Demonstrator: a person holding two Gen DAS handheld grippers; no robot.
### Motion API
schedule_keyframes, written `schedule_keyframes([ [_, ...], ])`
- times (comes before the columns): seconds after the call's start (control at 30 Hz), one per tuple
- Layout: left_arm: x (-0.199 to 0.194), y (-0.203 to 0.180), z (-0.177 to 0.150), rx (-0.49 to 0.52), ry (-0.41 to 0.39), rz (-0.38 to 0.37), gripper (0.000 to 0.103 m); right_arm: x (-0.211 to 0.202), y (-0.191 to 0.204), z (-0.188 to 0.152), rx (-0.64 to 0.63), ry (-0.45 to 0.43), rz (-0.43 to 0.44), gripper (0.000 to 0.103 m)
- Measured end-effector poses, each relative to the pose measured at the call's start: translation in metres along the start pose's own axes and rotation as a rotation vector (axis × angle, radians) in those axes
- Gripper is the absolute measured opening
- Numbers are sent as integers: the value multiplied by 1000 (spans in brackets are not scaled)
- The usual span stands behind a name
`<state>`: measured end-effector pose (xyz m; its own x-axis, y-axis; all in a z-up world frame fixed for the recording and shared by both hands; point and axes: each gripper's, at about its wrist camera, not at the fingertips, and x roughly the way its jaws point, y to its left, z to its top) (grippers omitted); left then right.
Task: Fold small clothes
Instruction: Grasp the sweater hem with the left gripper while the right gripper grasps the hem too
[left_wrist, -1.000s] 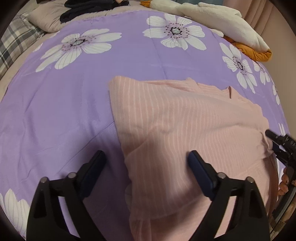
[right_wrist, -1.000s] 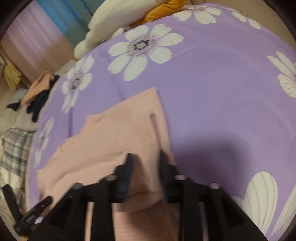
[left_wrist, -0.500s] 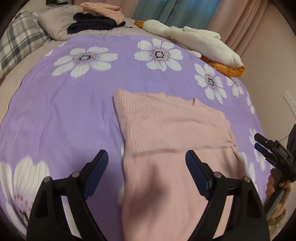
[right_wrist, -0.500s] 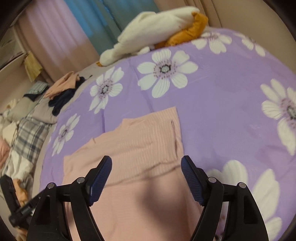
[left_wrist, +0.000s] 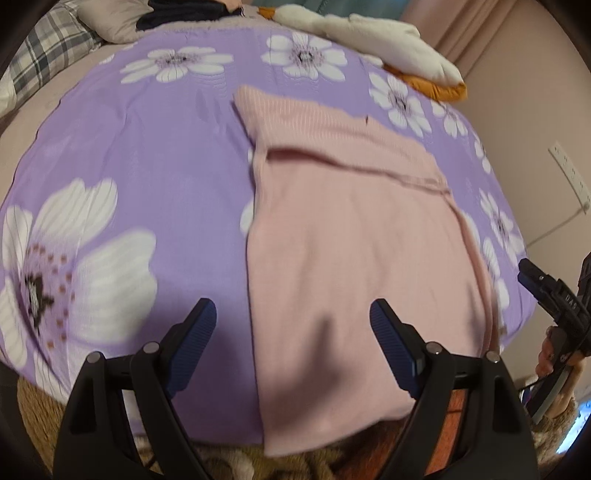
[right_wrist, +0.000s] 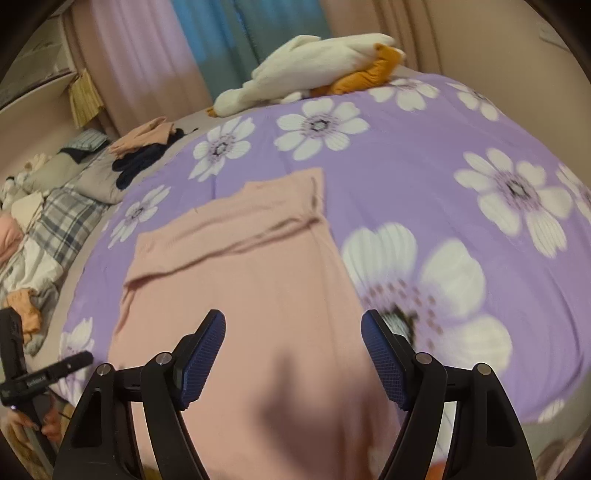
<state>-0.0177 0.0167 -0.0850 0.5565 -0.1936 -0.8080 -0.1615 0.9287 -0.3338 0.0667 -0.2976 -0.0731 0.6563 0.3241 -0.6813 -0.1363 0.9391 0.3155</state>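
You have a pale pink garment (left_wrist: 354, 236) with fine ribbed stripes lying on a purple bedspread (left_wrist: 147, 155) printed with large white flowers that have dark centres. At the far edge lies a white plush toy (right_wrist: 314, 74) with orange parts. A grey-and-white plaid cloth (right_wrist: 62, 221) and a dark navy garment (right_wrist: 144, 162) lie to one side. Your grippers are black with blue ribbed pads (left_wrist: 391, 343).

Pink garment (left_wrist: 354, 236) lies folded on purple floral bedspread (left_wrist: 147, 155), untouched
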Motion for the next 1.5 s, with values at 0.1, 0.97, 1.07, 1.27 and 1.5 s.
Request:
schedule_keyframes([
  [0.1, 4, 5, -13, -12, 31, 6, 84, -8, -15, -19, 44, 30, -12, 76],
  [0.97, 13, 5, -74, -65, 72, -96, 74, 12, -52, -102, 132, 242, -15, 41],
  [1.07, 12, 6, -73, -56, 71, -86, 51, 10, -53, -103, 134, 245, 8, 26],
  [1.27, 13, 10, -72, -82, 70, -73, 9, 5, -44, -100, 105, 247, 43, 11],
  [1.5, 4, 5, -67, -94, 70, -142, 6, -16, -40, -86, 121, 186, 153, 9],
])
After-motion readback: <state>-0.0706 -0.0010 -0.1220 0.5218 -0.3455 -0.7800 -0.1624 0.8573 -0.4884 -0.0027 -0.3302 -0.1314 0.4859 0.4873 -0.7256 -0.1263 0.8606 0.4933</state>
